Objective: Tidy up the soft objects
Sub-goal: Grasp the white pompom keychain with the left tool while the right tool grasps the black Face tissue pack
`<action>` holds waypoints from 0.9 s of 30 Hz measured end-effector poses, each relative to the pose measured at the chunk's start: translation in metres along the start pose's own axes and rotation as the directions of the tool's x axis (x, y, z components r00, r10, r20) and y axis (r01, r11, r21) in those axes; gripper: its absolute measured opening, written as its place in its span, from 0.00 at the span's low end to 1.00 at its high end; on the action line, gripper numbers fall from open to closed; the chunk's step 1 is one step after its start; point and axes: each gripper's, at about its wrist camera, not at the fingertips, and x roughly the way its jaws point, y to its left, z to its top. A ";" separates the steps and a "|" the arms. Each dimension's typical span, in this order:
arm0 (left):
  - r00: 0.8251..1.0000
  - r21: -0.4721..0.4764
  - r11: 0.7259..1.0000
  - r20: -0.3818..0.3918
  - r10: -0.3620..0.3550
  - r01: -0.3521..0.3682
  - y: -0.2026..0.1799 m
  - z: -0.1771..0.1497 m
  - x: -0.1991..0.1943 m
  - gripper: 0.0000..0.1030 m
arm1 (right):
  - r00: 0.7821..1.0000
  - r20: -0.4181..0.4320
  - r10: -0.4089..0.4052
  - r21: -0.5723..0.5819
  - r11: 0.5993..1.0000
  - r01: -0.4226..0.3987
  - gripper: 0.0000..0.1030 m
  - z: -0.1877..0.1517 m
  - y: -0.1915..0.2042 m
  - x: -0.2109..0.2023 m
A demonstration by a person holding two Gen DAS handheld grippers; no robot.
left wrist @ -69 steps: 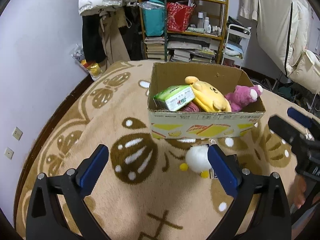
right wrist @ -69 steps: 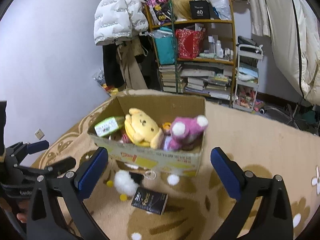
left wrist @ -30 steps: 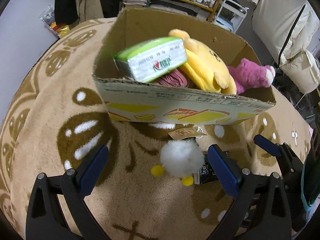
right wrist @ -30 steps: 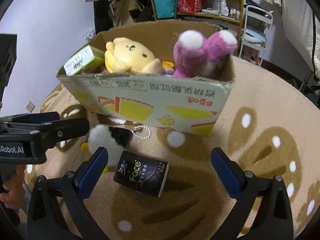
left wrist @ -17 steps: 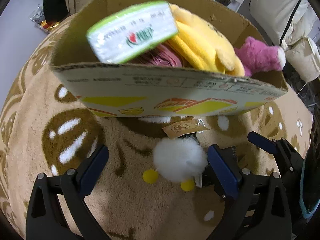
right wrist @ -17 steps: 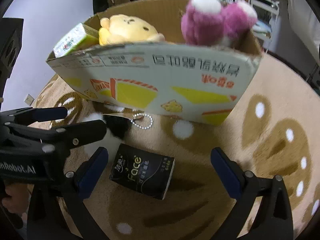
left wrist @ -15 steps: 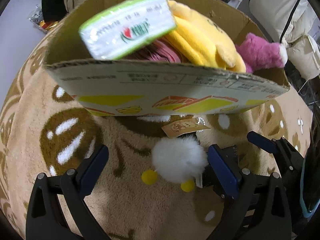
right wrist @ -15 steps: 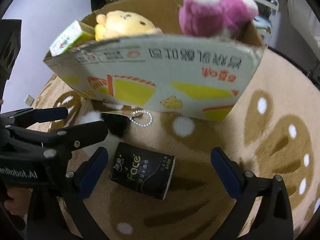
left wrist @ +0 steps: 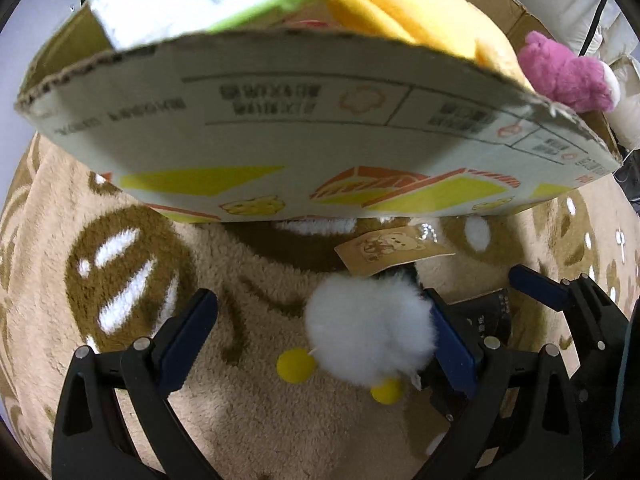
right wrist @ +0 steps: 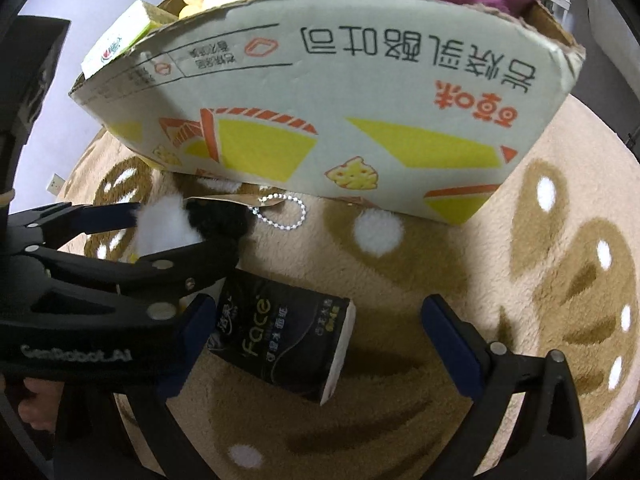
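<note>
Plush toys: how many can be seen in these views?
3. A yellow plush and a pink plush sit in the box; a white plush lies on the rug before it, between the open left gripper's fingers. The box may hide more.

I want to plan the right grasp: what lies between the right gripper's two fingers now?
In the right wrist view, the black tissue pack lies on the carpet between the open right gripper fingers, nearer the left one.

The left gripper (left wrist: pixel 320 332), jaws apart, straddles a white plush (left wrist: pixel 370 332) before the cardboard box (left wrist: pixel 304 140).
</note>
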 end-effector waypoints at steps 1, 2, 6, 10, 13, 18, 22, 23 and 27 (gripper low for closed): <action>1.000 -0.001 1.000 0.001 -0.001 0.001 0.000 0.000 0.000 0.94 | 1.000 -0.001 -0.001 -0.003 1.000 0.001 1.00 0.000 0.002 0.003; 1.000 -0.004 1.000 0.003 -0.004 0.004 0.002 0.001 0.000 0.93 | 1.000 -0.001 -0.003 -0.006 1.000 0.003 1.00 0.000 0.004 0.004; 1.000 -0.014 1.000 0.003 0.003 -0.003 0.008 0.000 -0.002 0.84 | 1.000 -0.002 -0.012 -0.023 1.000 0.012 1.00 -0.005 0.004 0.007; 1.000 -0.014 1.000 0.009 0.016 -0.016 0.007 -0.002 -0.001 0.79 | 1.000 -0.004 -0.022 -0.033 0.999 0.022 1.00 -0.007 0.008 0.006; 1.000 -0.027 1.000 0.012 0.010 -0.009 0.010 -0.003 -0.001 0.78 | 1.000 -0.002 -0.018 -0.026 1.000 0.018 1.00 -0.009 0.010 0.007; 1.000 -0.040 0.999 0.014 -0.001 0.001 0.025 -0.004 -0.006 0.75 | 1.000 0.015 0.012 -0.036 0.999 -0.011 1.00 -0.010 0.014 0.003; 1.000 -0.039 0.999 0.017 0.012 -0.011 0.027 -0.008 -0.010 0.69 | 1.000 -0.004 -0.008 -0.062 0.998 0.008 0.94 -0.010 0.020 0.008; 1.000 -0.040 0.999 0.019 0.015 -0.014 0.029 -0.008 -0.010 0.65 | 1.000 -0.007 -0.020 -0.066 0.998 0.019 0.92 -0.011 0.020 0.008; 1.000 -0.045 0.999 0.023 0.005 -0.004 0.033 -0.010 -0.013 0.52 | 0.999 0.005 -0.040 -0.069 0.997 0.040 0.75 -0.012 0.019 0.007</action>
